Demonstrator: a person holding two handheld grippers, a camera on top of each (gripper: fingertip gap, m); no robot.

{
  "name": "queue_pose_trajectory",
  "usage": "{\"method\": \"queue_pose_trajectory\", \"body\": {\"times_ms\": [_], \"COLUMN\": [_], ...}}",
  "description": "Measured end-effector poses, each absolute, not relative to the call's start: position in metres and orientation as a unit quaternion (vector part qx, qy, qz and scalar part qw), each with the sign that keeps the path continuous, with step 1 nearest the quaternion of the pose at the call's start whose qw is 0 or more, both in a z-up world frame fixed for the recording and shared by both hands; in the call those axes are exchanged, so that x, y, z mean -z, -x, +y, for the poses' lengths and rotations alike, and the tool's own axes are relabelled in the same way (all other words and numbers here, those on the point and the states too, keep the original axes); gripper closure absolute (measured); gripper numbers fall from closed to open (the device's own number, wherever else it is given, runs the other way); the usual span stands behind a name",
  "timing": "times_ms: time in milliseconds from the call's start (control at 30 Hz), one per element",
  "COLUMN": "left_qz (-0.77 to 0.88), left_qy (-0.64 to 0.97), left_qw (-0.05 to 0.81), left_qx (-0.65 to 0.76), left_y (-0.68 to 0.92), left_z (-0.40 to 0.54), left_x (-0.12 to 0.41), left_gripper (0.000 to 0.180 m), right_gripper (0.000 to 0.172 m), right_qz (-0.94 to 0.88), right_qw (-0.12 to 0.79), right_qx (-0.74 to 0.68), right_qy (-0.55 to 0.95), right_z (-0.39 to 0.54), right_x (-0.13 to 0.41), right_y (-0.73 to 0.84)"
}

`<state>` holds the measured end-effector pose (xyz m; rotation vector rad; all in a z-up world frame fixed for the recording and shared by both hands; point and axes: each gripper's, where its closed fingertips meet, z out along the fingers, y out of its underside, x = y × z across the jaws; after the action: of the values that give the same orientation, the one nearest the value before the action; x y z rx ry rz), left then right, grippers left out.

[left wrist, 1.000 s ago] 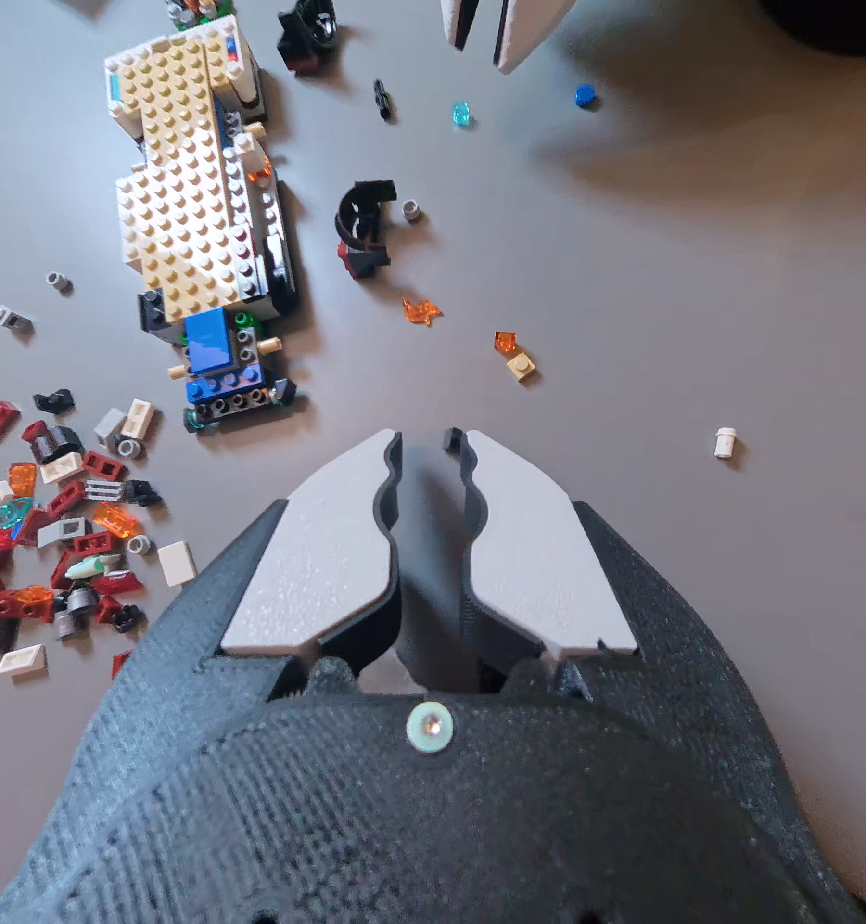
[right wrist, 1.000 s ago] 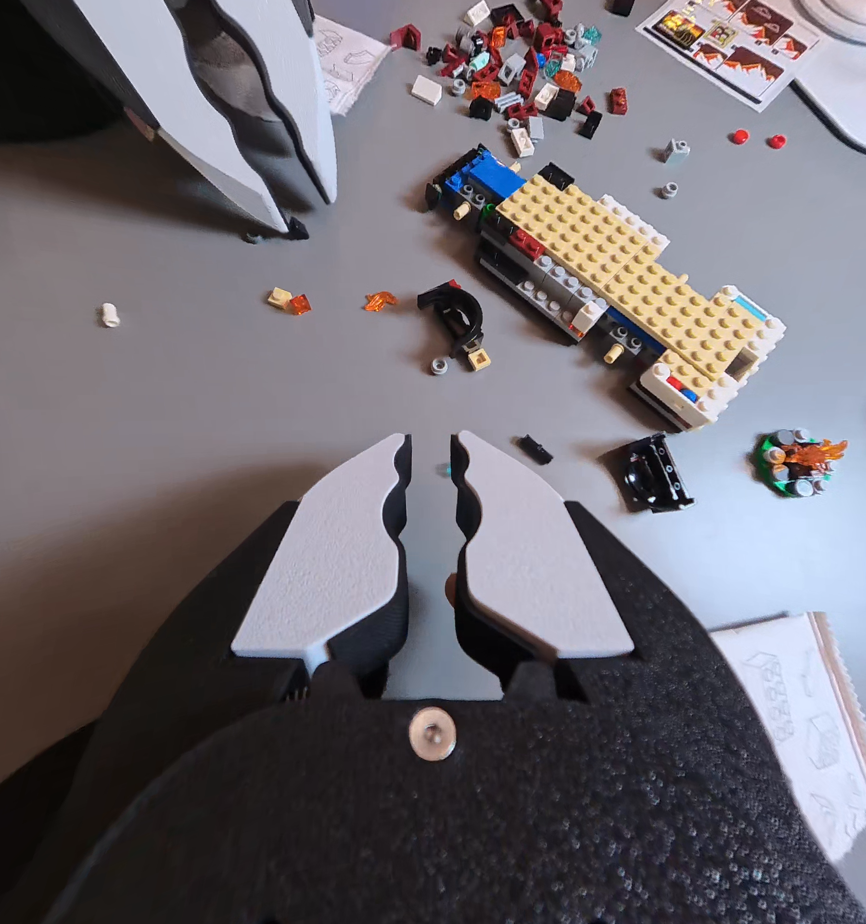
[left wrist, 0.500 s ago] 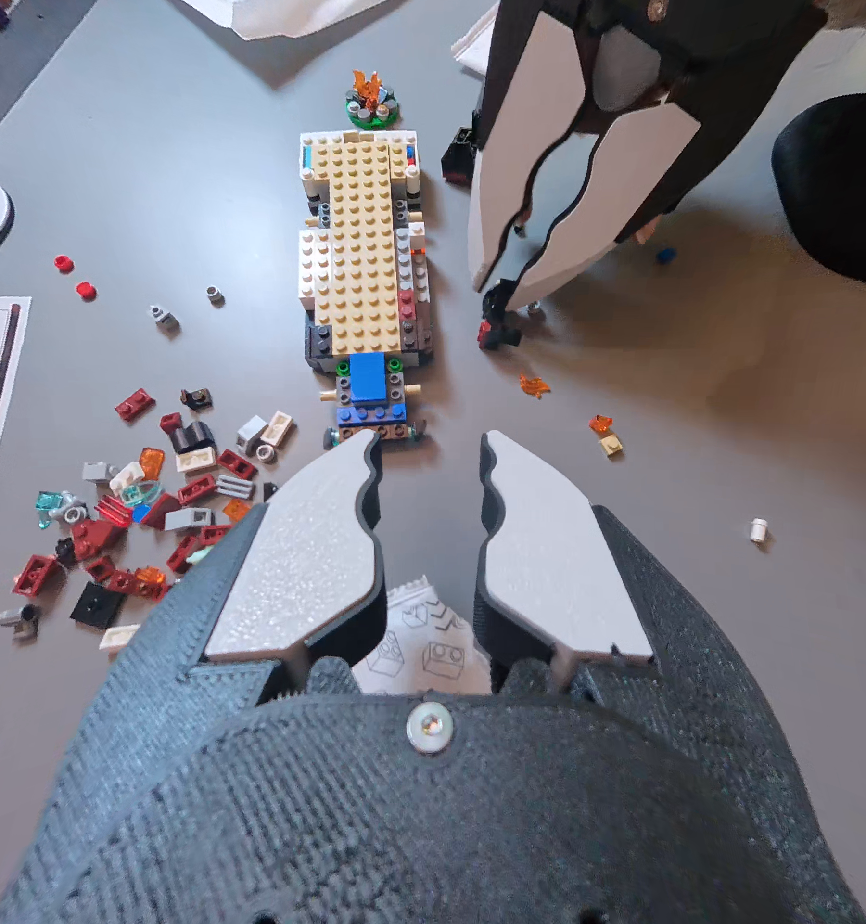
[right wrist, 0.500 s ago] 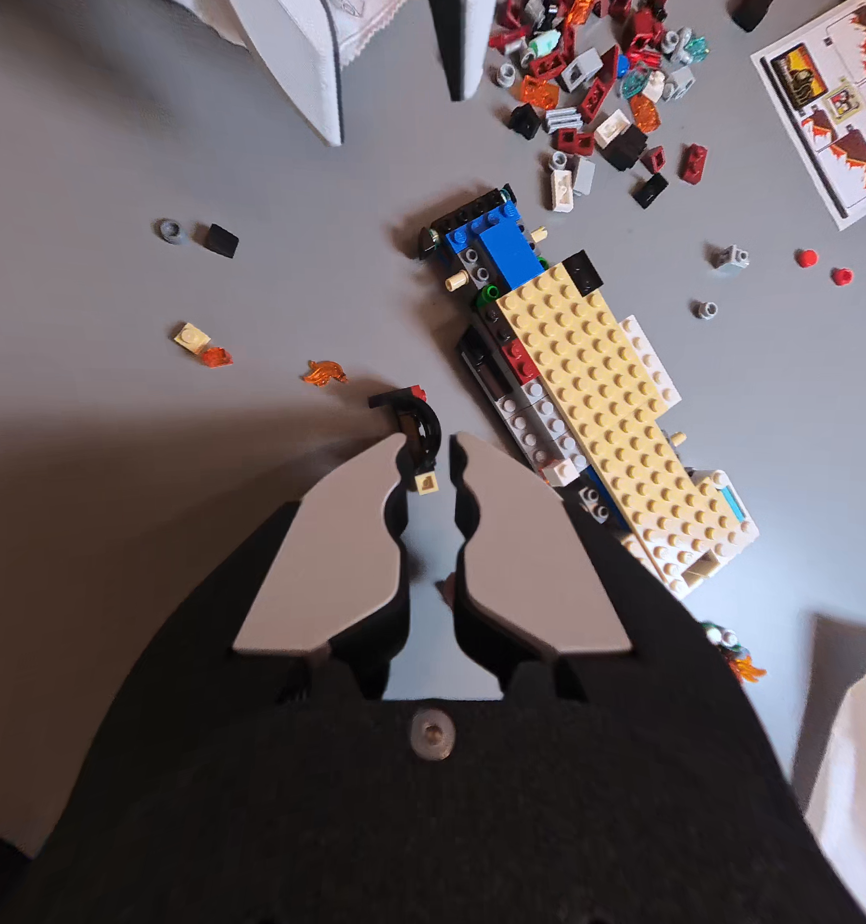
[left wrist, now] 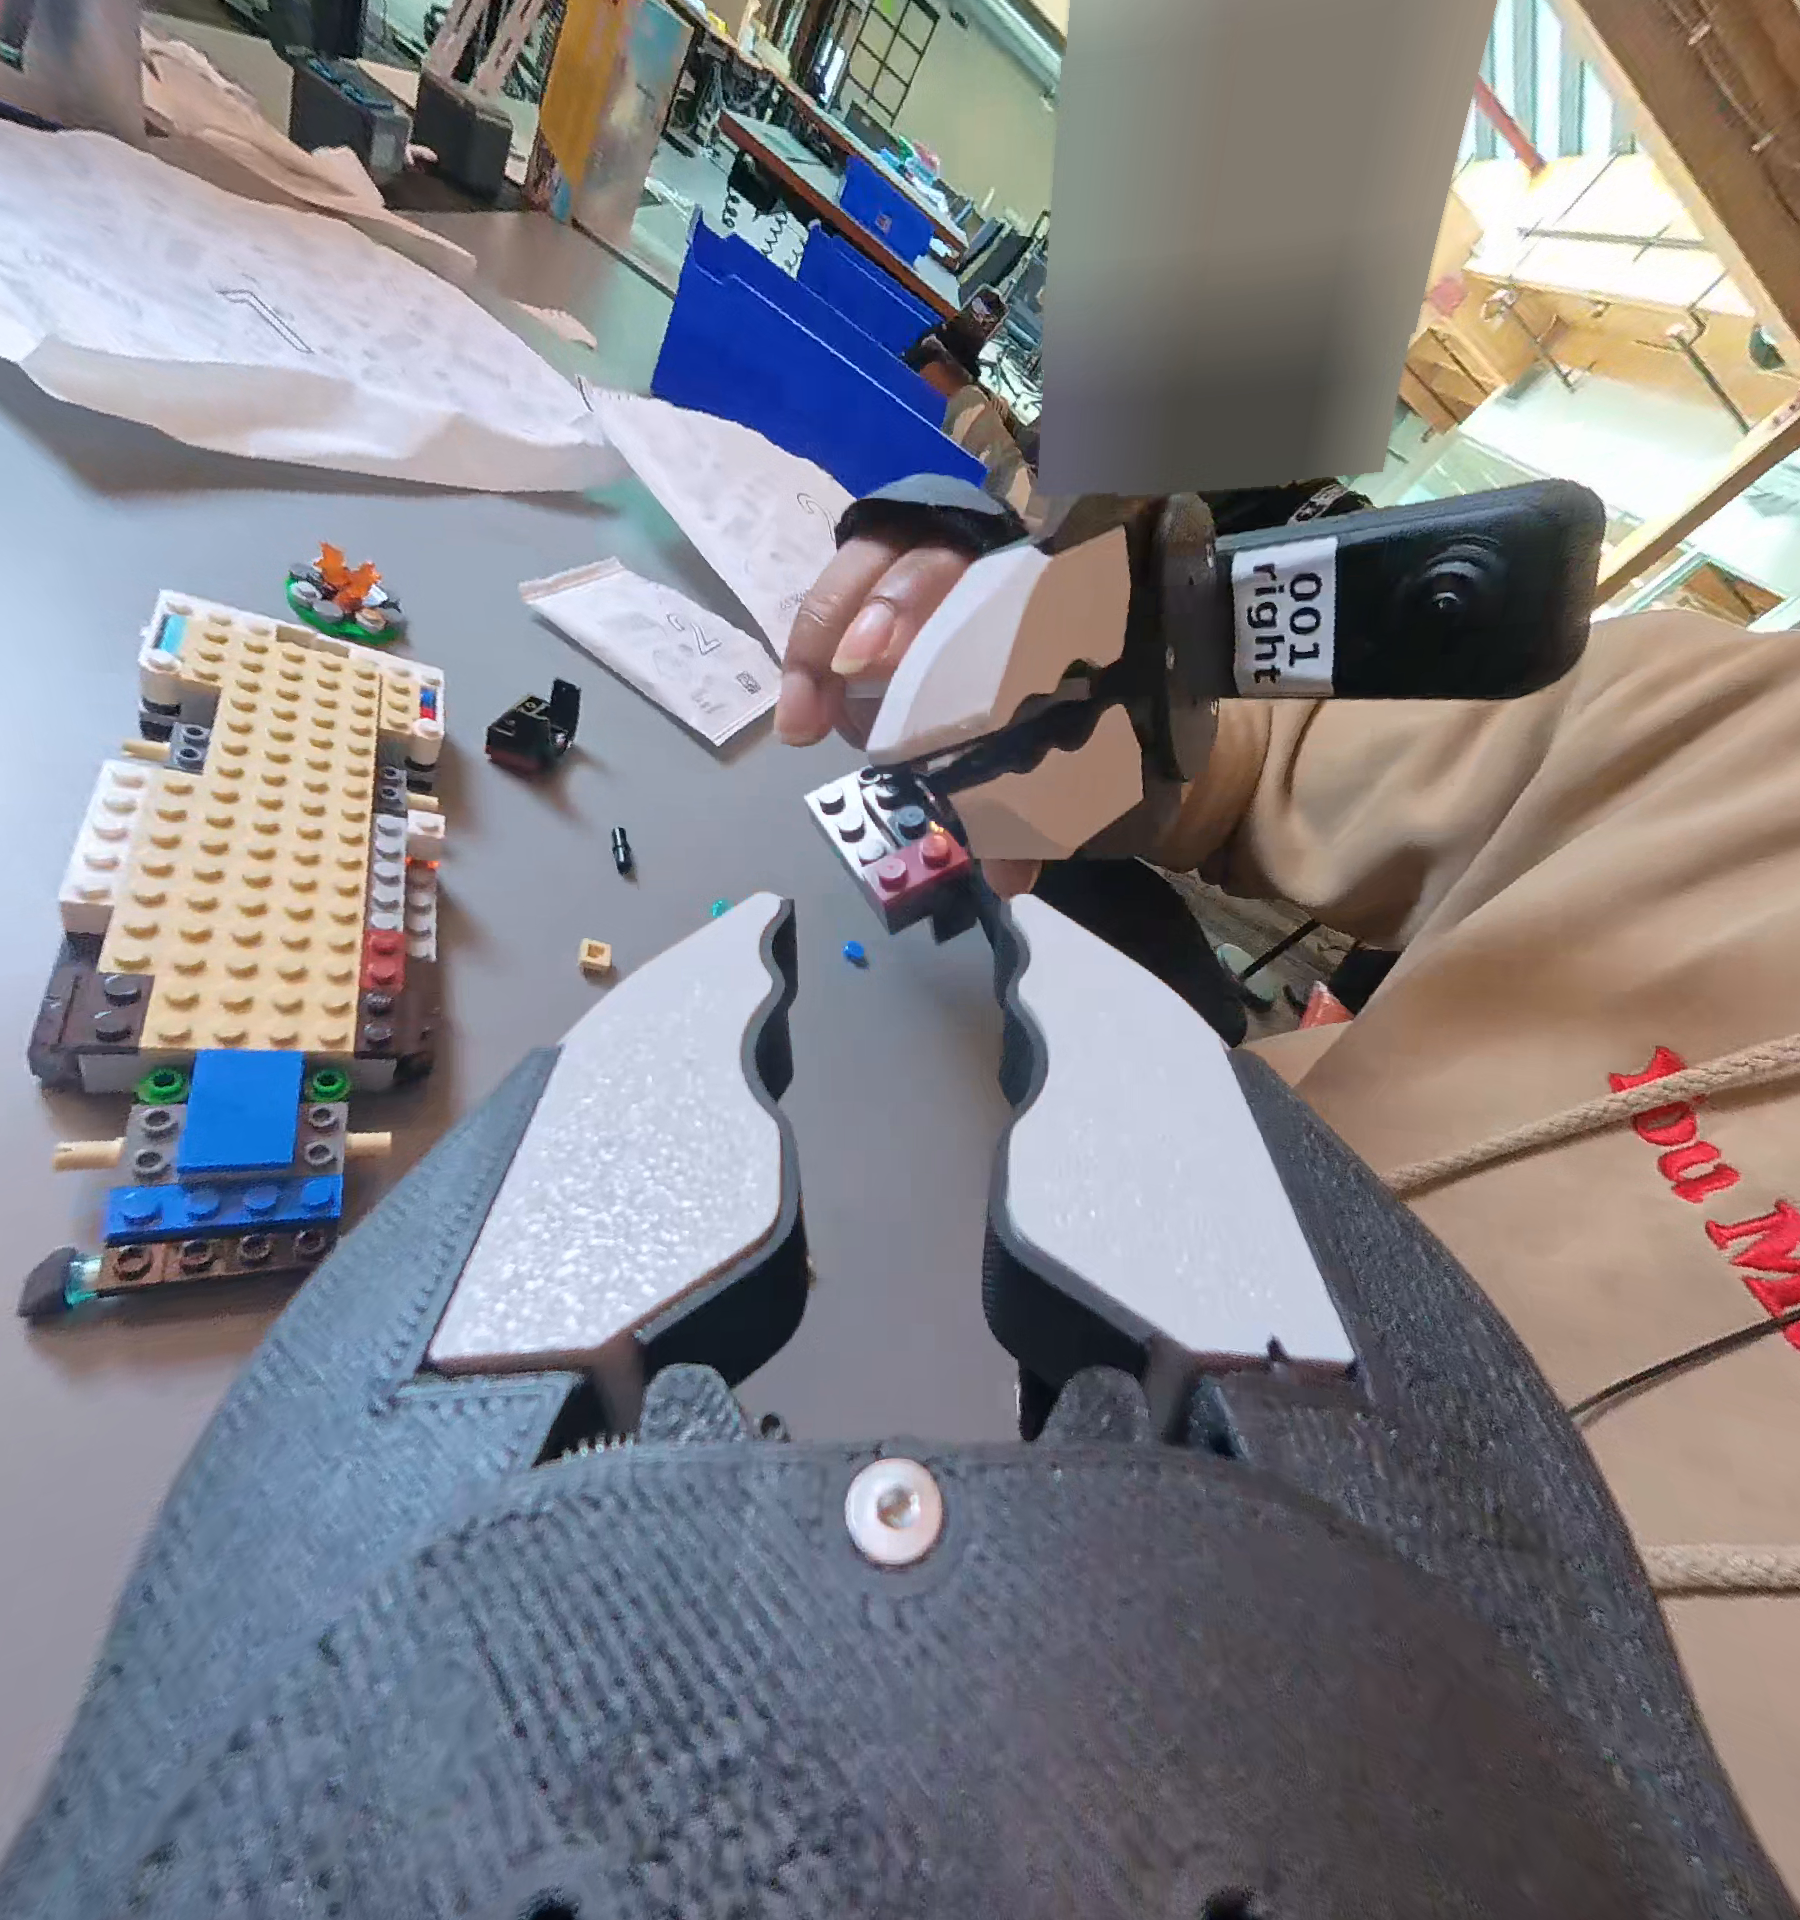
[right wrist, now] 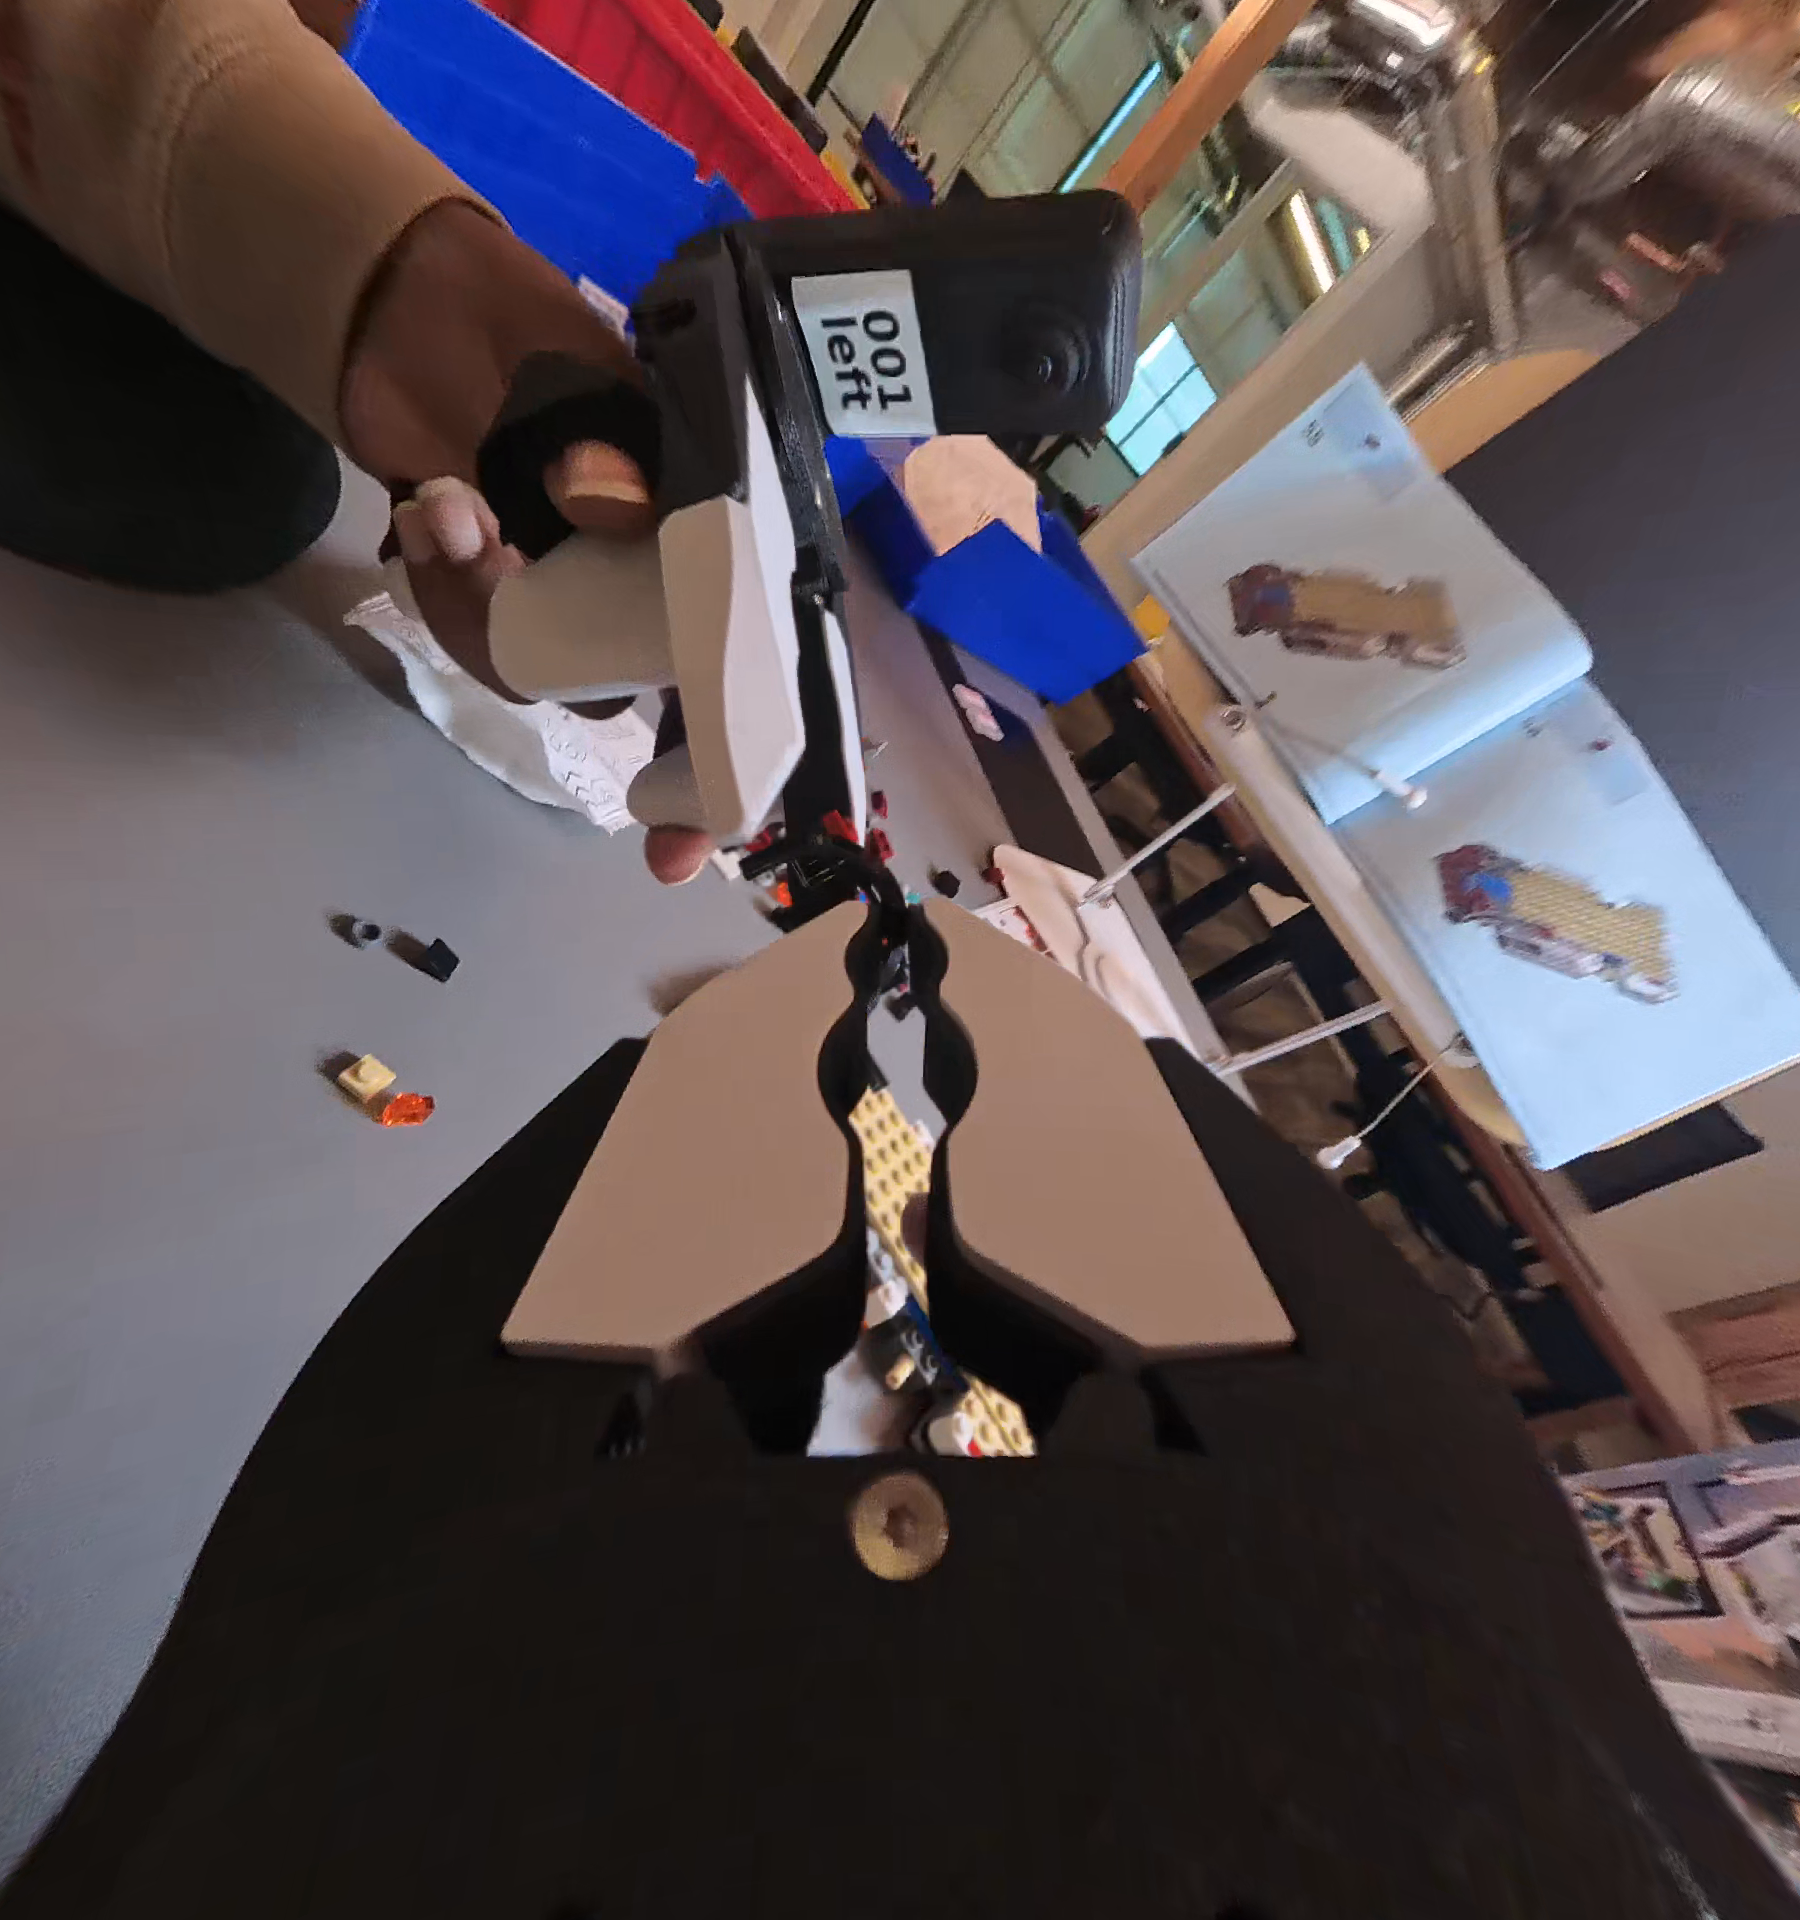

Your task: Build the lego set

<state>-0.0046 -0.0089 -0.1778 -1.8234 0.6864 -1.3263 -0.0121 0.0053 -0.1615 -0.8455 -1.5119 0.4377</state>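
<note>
The right claw [left wrist: 911,774] is clamped on a small black, grey and dark red brick piece [left wrist: 891,847], lifted off the table [left wrist: 667,831]. The left claw [left wrist: 896,935] gapes empty just below it, the tan brick model [left wrist: 252,852] at its nine o'clock.

Grey bench [left wrist: 65,499] bearing, at left, a long tan-topped brick model [left wrist: 252,862] with a small campfire build [left wrist: 343,601] beyond it, loose small pieces [left wrist: 592,954] near centre, and printed paper bags [left wrist: 657,644] at the far side.
</note>
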Motion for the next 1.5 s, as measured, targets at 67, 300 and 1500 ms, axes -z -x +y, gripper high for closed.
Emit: {"method": "queue_pose_trajectory", "body": {"times_ms": [67,300,1500], "left_qz": [0.273,0.358,0.285], "left_qy": [0.712,0.72,0.673], "left_qw": [0.399,0.452,0.378], "left_qx": [0.509,0.385,0.568], "left_y": [0.006,0.013,0.024], "left_z": [-0.009,-0.012,-0.023], "left_x": [0.174,0.187,0.181], "left_gripper": [0.153,0.163,0.176], "right_gripper": [0.167,0.165,0.152], "right_qz": [-0.656,-0.679,-0.731], "right_qw": [0.644,0.61,0.575], "right_qx": [-0.169,-0.175,-0.184], "right_qy": [0.357,0.369,0.317], "right_z": [0.004,-0.003,-0.006], "right_x": [0.158,0.174,0.182], "right_y": [0.013,0.013,0.035]}}
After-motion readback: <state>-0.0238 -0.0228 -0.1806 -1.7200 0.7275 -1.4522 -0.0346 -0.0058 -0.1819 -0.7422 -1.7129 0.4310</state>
